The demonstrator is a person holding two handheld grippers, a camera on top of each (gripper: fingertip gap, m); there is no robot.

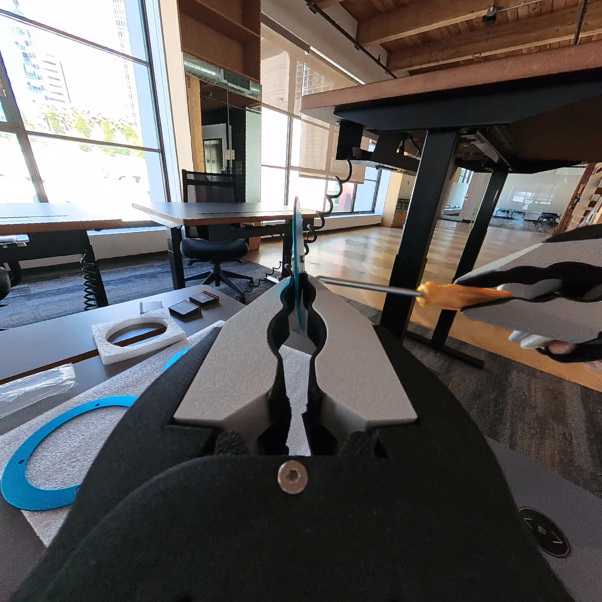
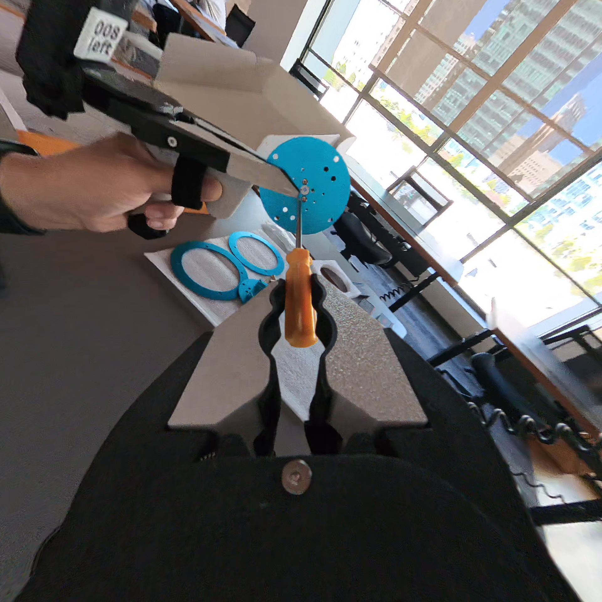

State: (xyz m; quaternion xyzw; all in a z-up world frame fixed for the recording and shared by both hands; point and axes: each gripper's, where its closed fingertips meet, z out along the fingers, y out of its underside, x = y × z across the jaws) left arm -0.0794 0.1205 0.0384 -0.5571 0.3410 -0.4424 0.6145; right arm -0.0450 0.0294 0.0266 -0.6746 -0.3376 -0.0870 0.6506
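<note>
- 2 grippers are working together in mid-air: the left gripper (image 1: 299, 286) is pinching a flat round blue metal disc with many small holes (image 2: 309, 176) on edge, jaws closed on it near its middle.
- The right gripper (image 2: 298, 293) is clamping an orange plastic-handled screwdriver with a thin steel shaft (image 2: 299, 303), jaws closed on the handle; the shaft tip is resting at a small silver screw (image 2: 305, 190) close to the disc's centre, right beside the left fingertips.
- Judging from this, a screw is being driven or loosened; the tool needs to be turning about its own axis while the disc is being held steady.
- The left fingertips are crowding the screw, leaving little room for the tip.
- Below, 2 blue flat rings (image 2: 208, 273) and a small blue bracket (image 2: 249, 290) are lying on a white foam sheet (image 2: 195, 312) on the dark table (image 2: 81, 325).
- A white foam block with a round cut-out (image 1: 136, 332), 2 small black boxes (image 1: 192, 304) and a clear plastic bag (image 1: 32, 387) are sitting farther off, well clear of both grippers.
</note>
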